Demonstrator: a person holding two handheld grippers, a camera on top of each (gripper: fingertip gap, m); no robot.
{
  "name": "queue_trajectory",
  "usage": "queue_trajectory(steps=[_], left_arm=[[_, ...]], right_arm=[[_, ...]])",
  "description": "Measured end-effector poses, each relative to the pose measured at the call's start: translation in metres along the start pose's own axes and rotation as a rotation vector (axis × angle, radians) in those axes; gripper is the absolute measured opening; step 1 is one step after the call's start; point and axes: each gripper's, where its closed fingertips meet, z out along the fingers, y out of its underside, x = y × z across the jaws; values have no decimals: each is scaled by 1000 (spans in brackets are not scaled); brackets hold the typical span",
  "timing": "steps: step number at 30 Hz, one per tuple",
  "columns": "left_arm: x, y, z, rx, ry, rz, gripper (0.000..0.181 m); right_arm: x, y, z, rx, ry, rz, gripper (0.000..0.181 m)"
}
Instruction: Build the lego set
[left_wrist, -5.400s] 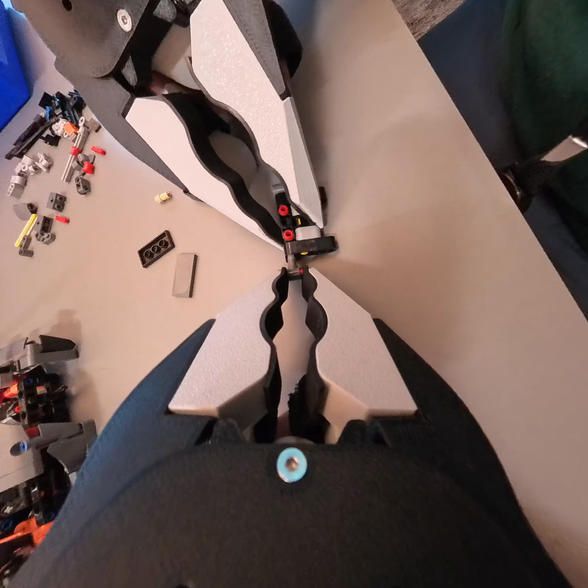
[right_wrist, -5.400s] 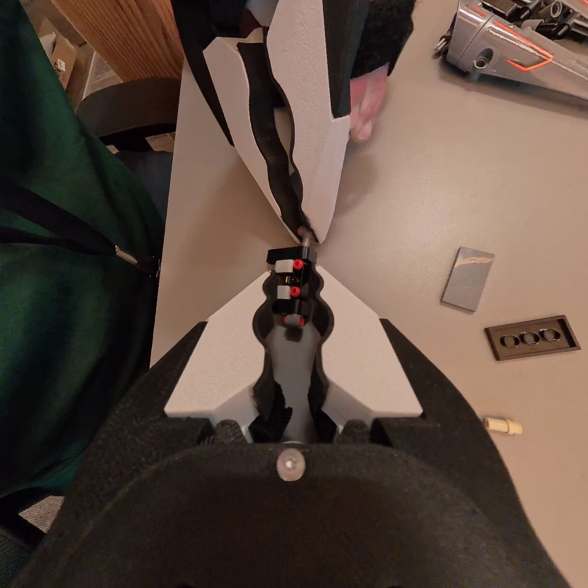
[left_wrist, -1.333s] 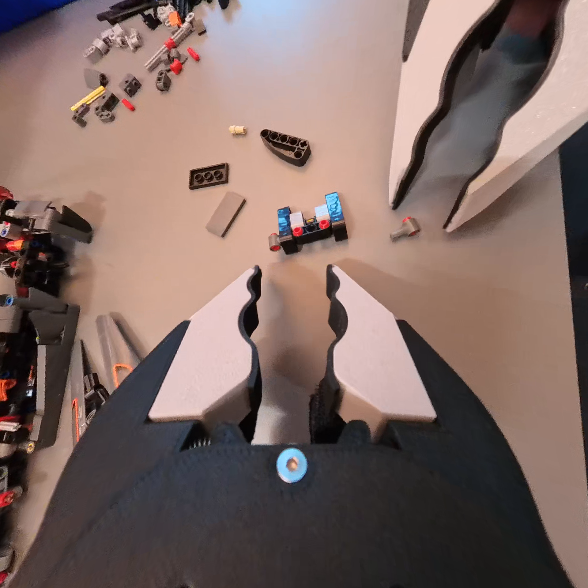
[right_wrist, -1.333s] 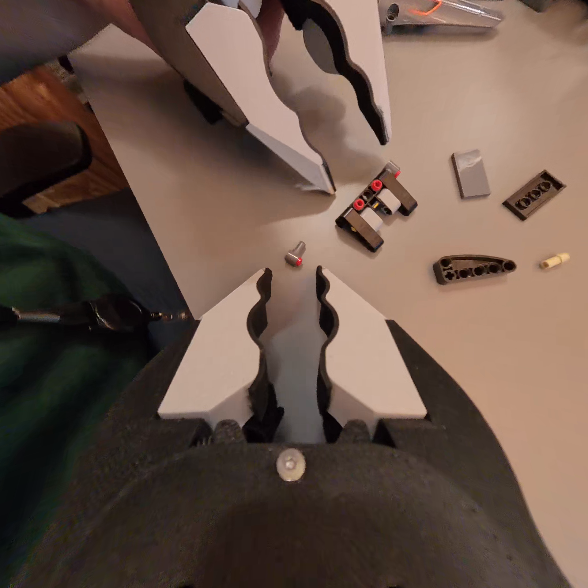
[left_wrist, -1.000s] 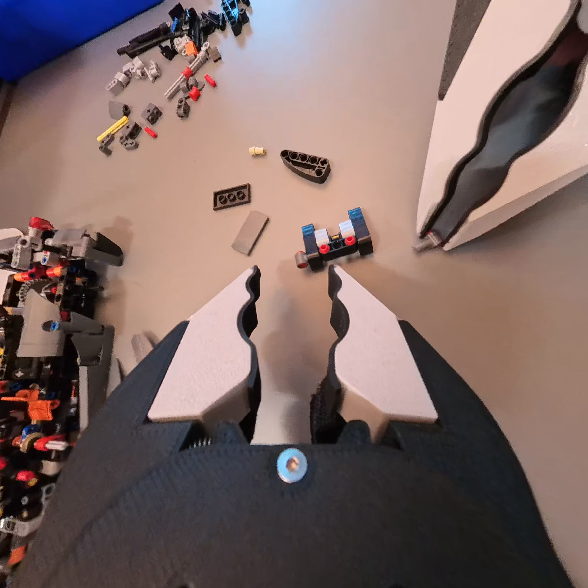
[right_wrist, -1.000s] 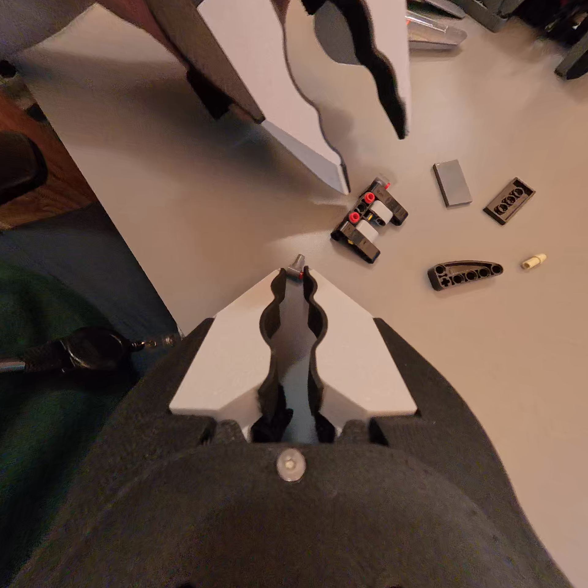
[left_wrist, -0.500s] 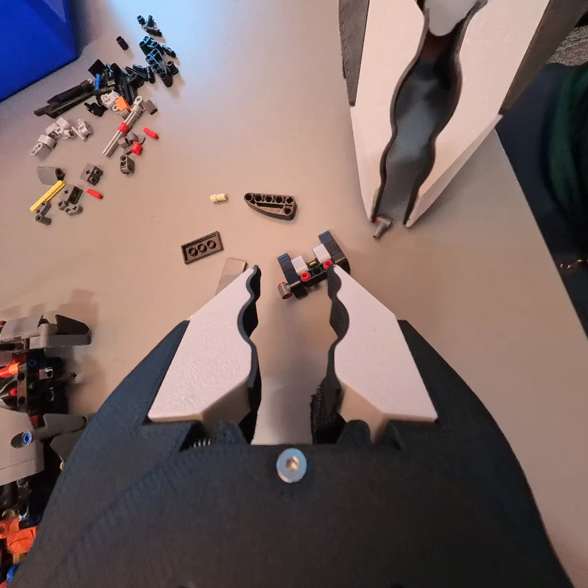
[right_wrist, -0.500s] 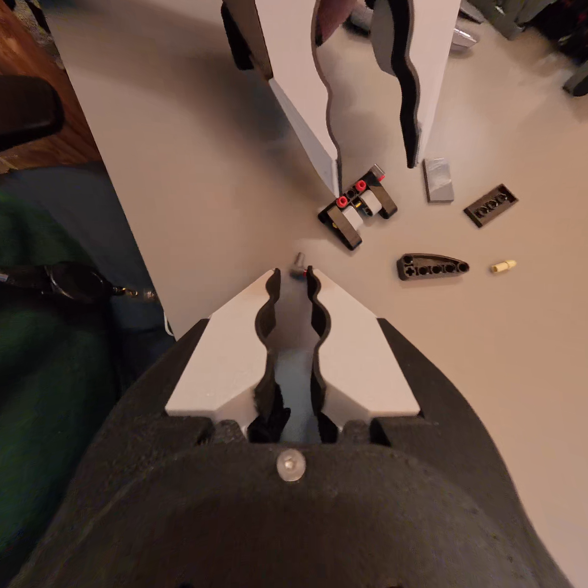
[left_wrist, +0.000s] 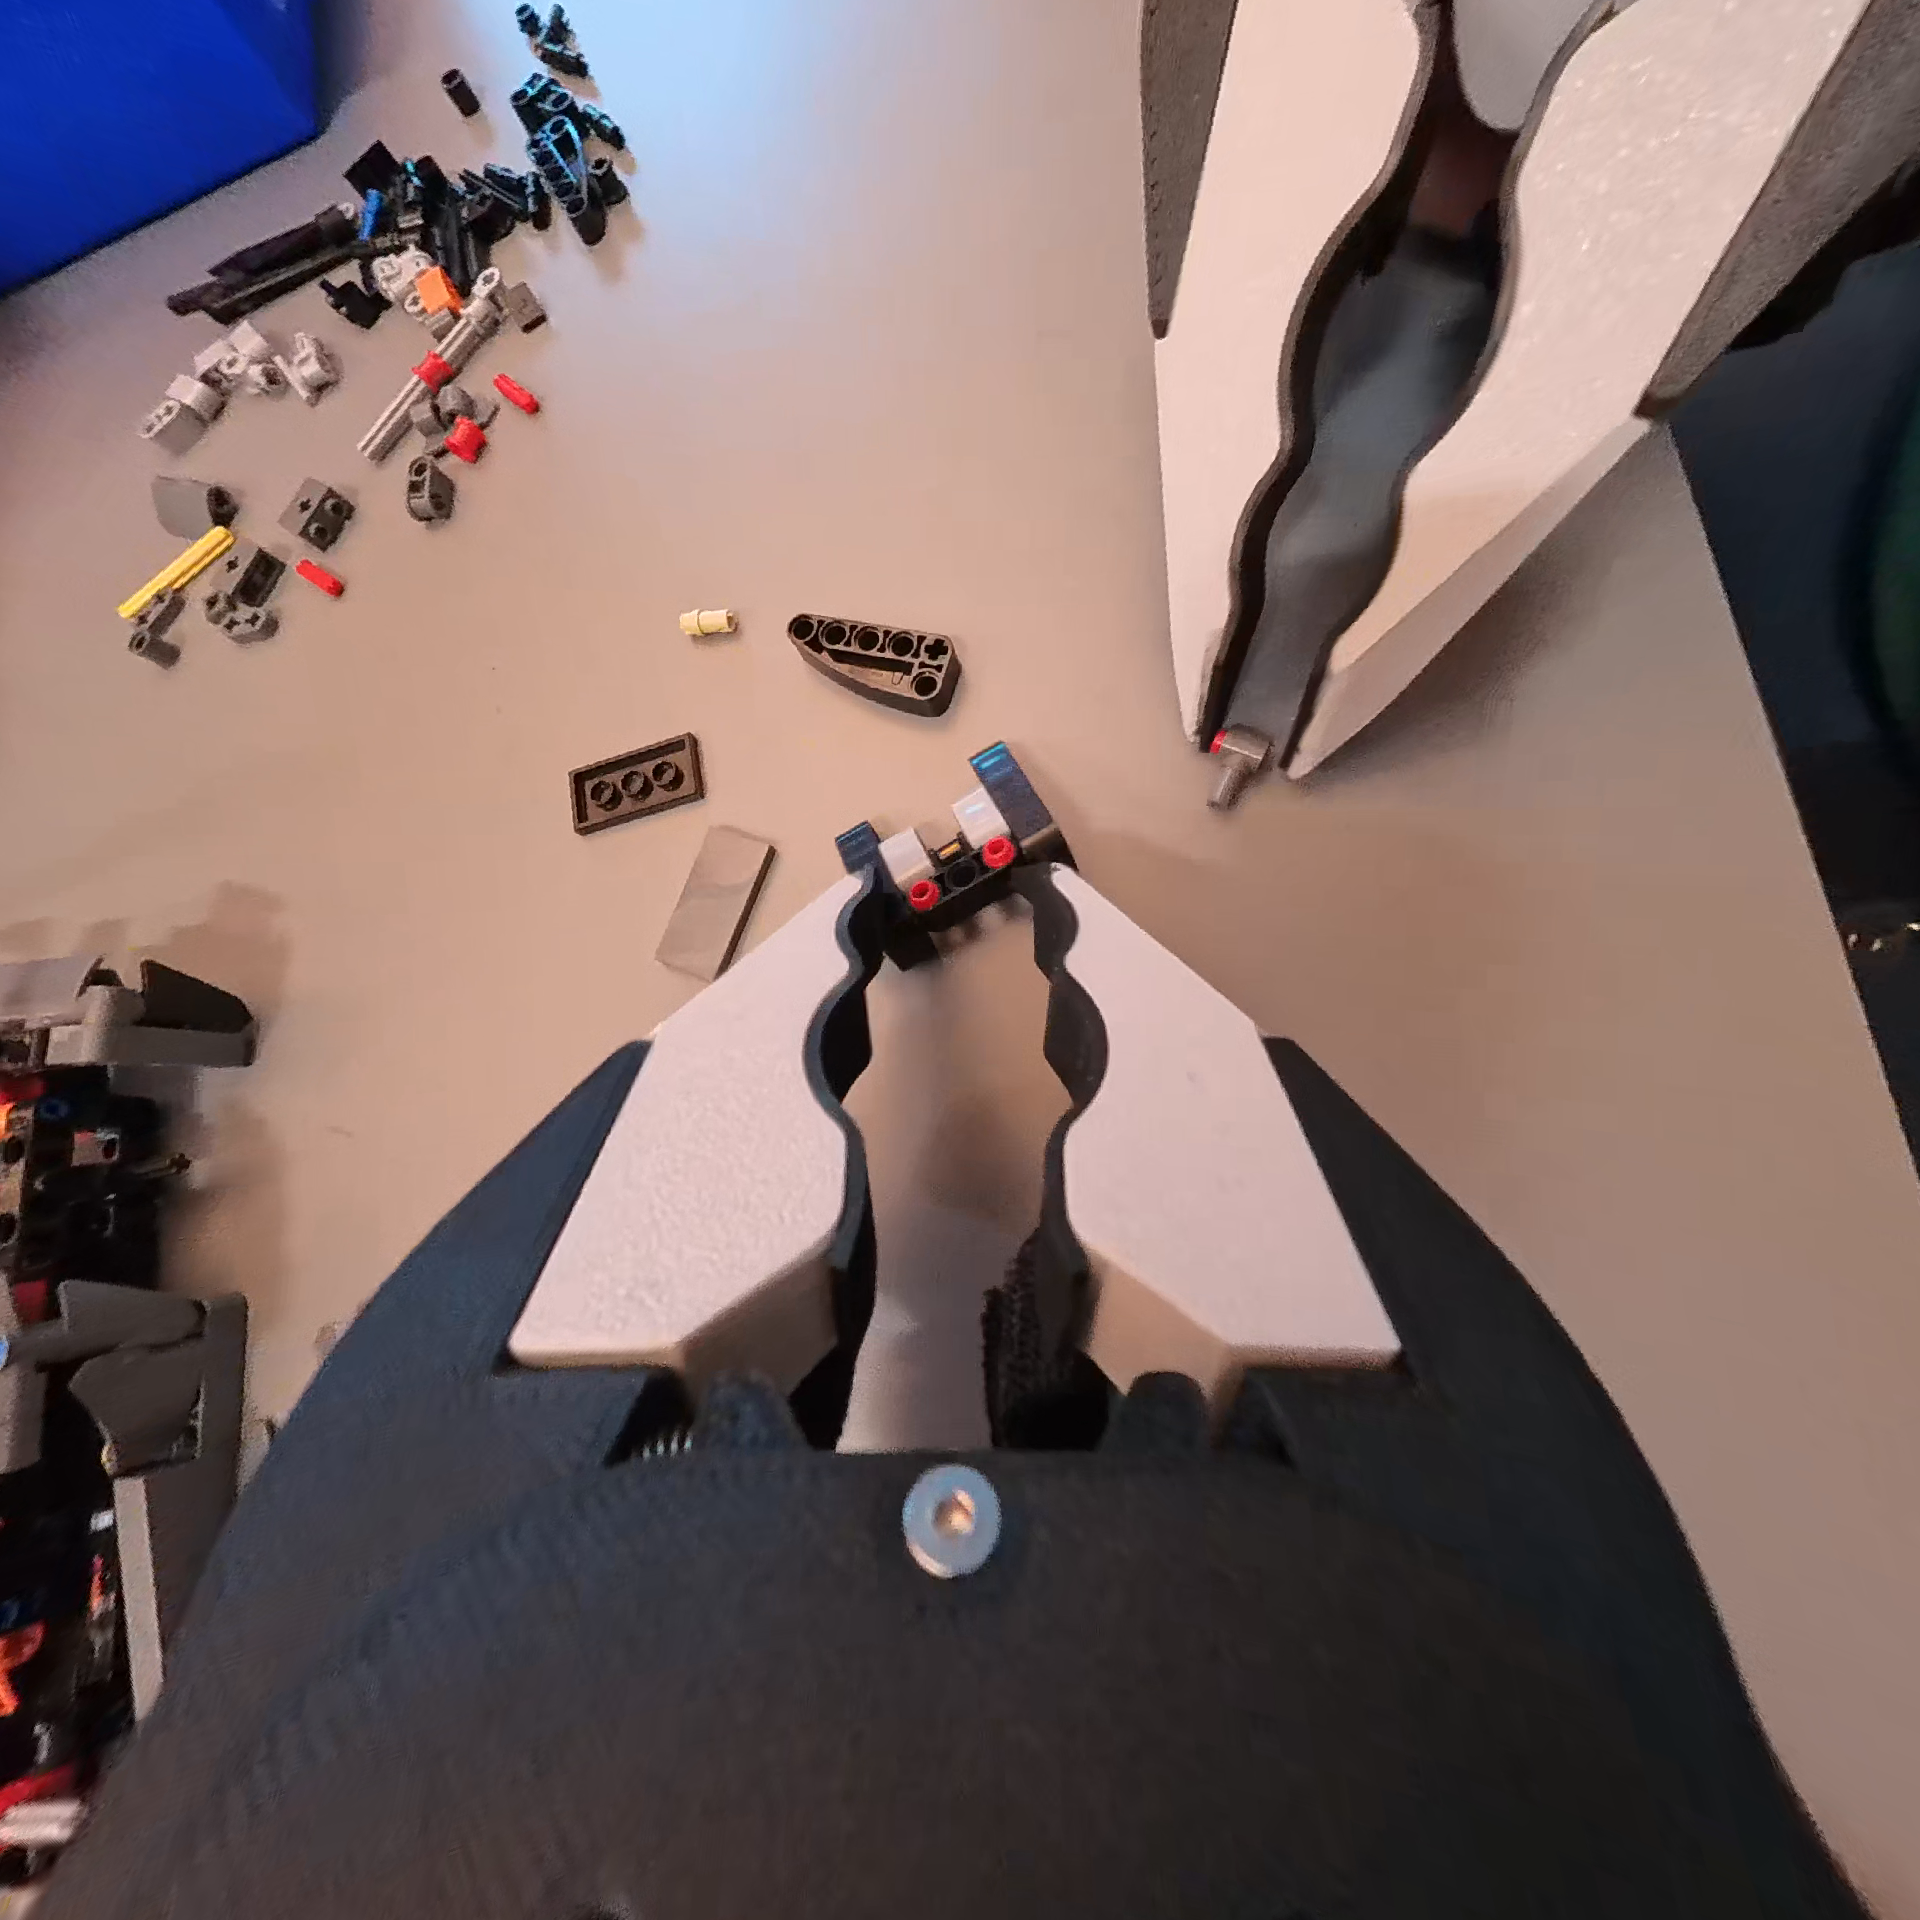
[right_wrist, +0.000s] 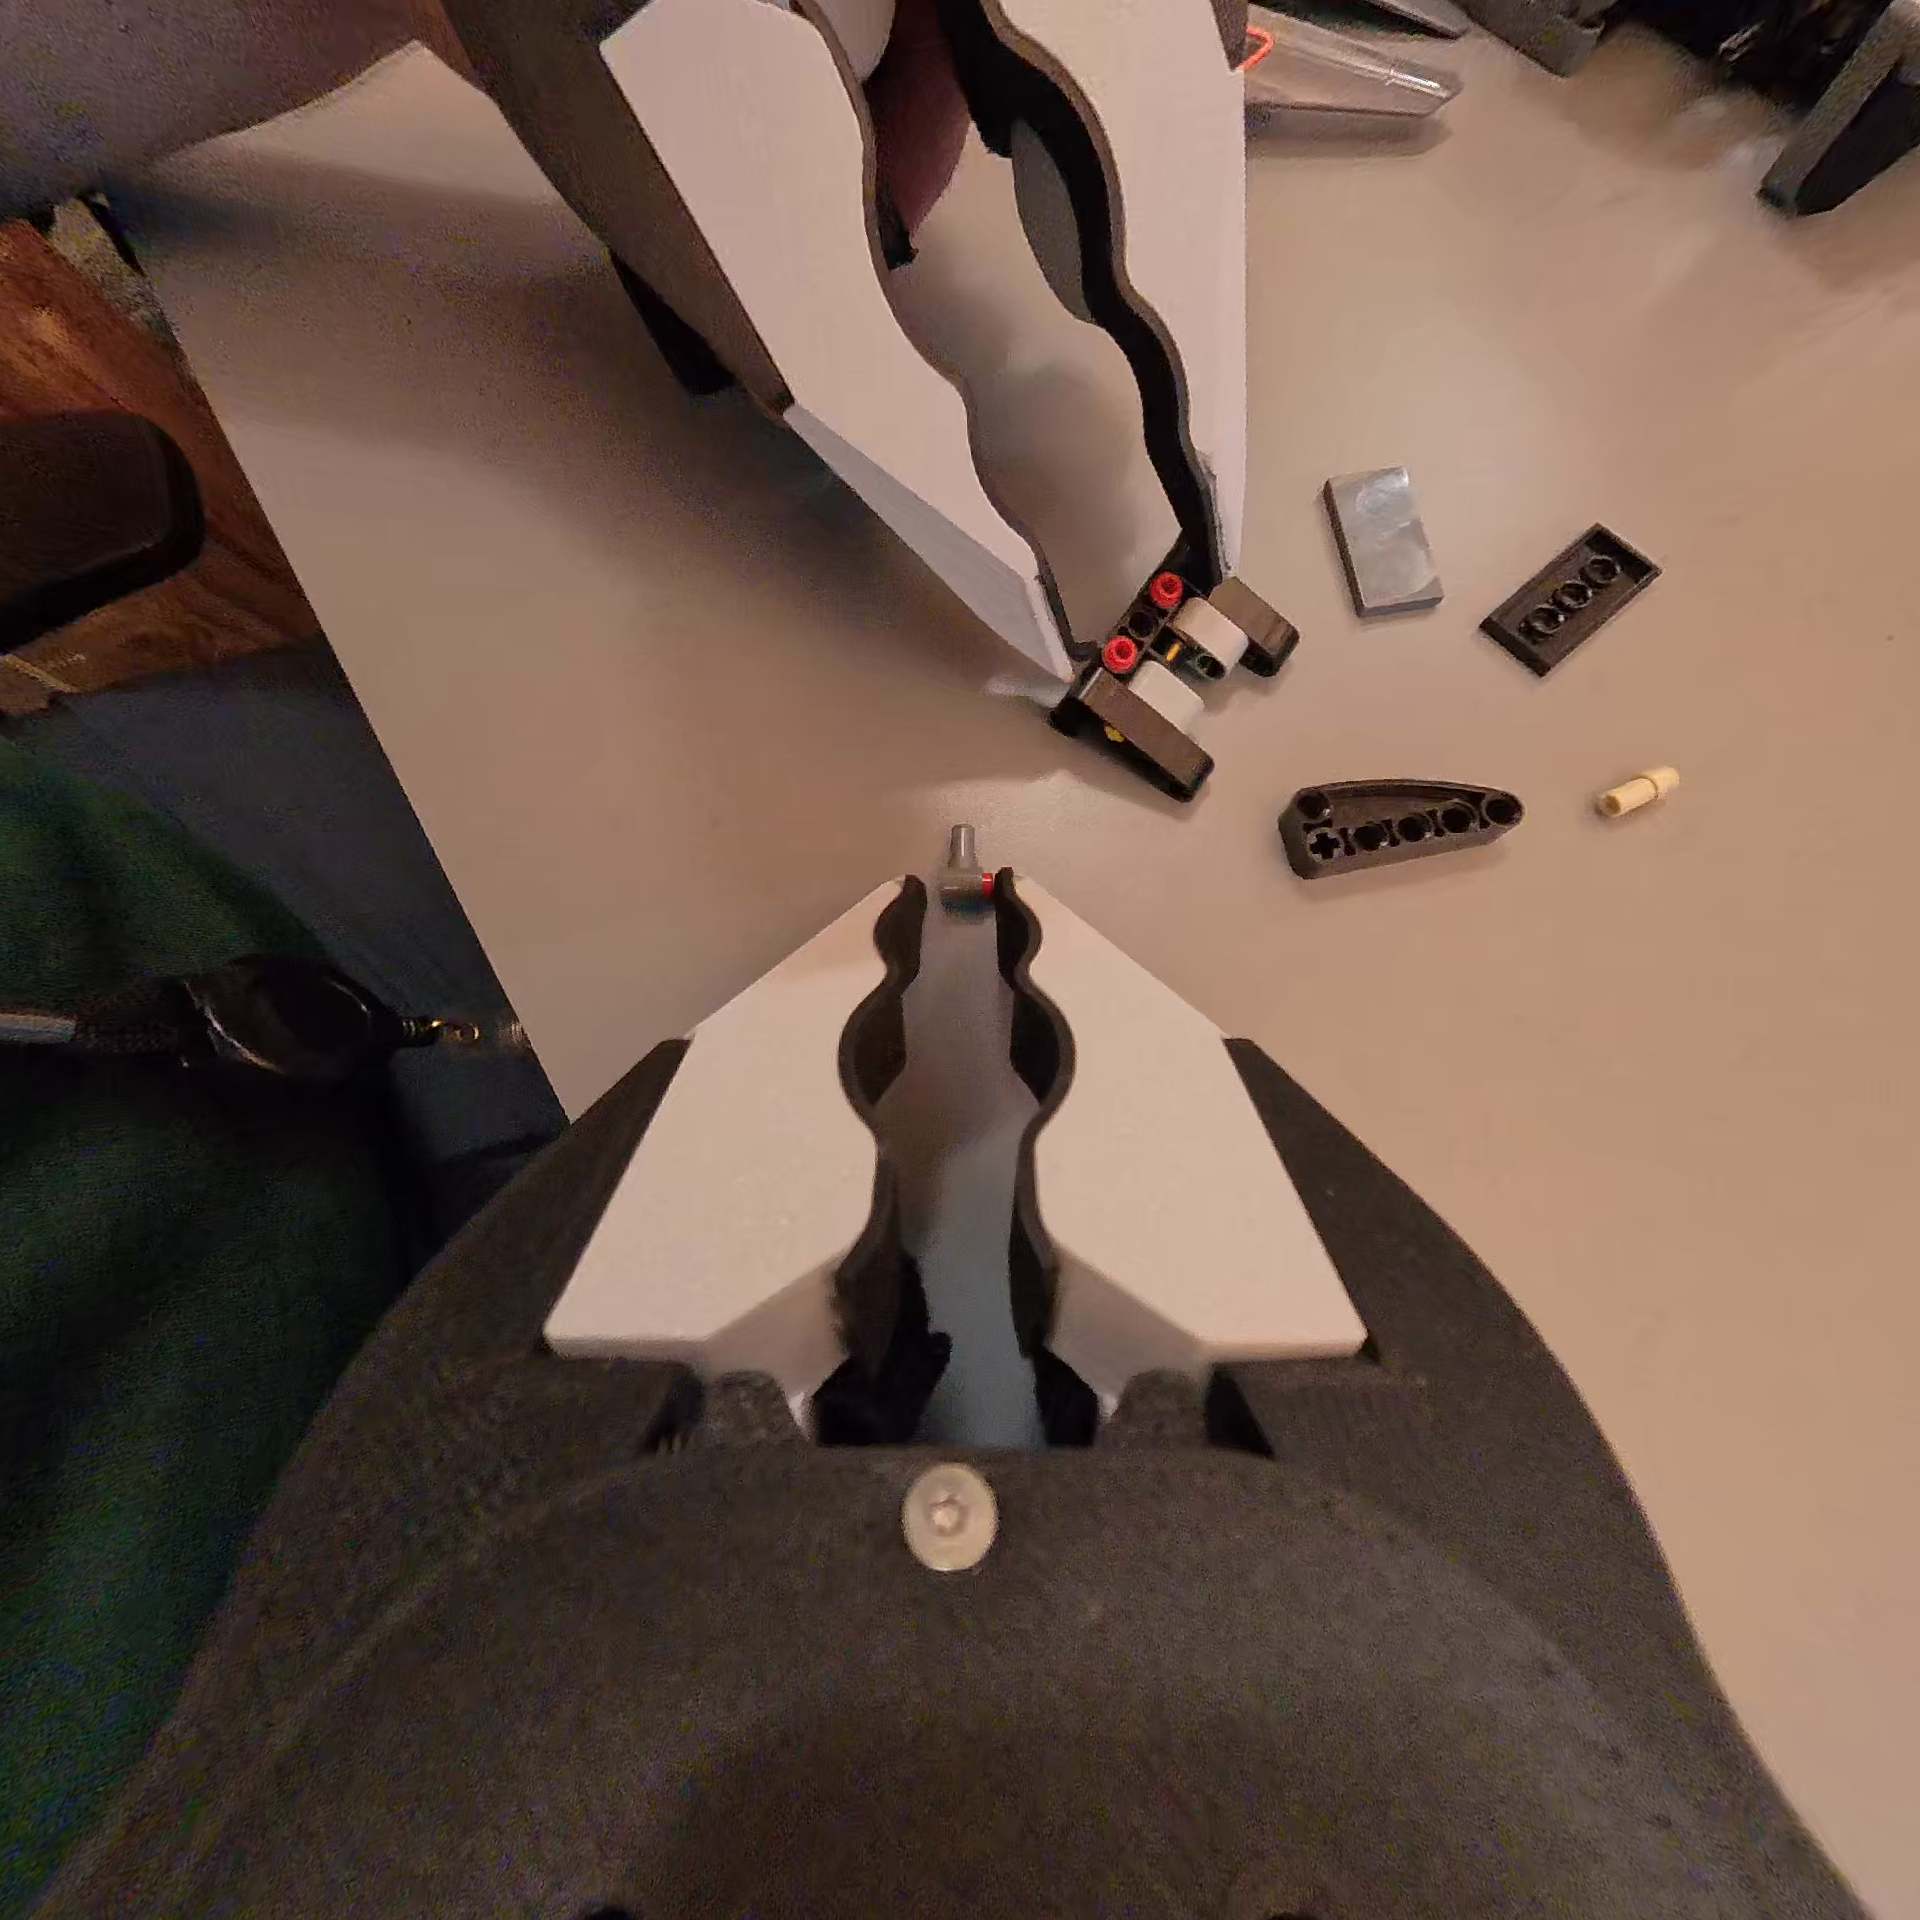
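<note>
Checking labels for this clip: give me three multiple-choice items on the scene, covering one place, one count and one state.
1. What lies between the fingertips of the left hand-held gripper?
A. a tan pin
B. the black sub-assembly
C. a curved black beam

2. How many red pins show on that sub-assembly?
A. two
B. four
C. none

3. What state is the right hand-held gripper in?
A. wide open and empty
B. shut on a flat grey tile
C. shut on the small grey pin

Key: 1 B, since the fingertips bracket the sub-assembly on the table. 2 A, as both views show two red ends side by side. 3 C, because the grey pin sits pinched at the gripper's tips.
</note>
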Motion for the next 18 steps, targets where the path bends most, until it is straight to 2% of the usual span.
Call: queue_trajectory(steps=[6, 10, 18], left_arm=[[1, -1, 1, -29, -91, -59, 26], [4, 2, -2, -87, -154, -8, 29], [2, -8, -7, -34, -49, 102, 37]], right_arm=[[2, -1, 1, -4, 15, -10, 8], [3, 0, 0, 7, 1, 11, 8], [15, -1, -1, 15, 25, 36, 8]])
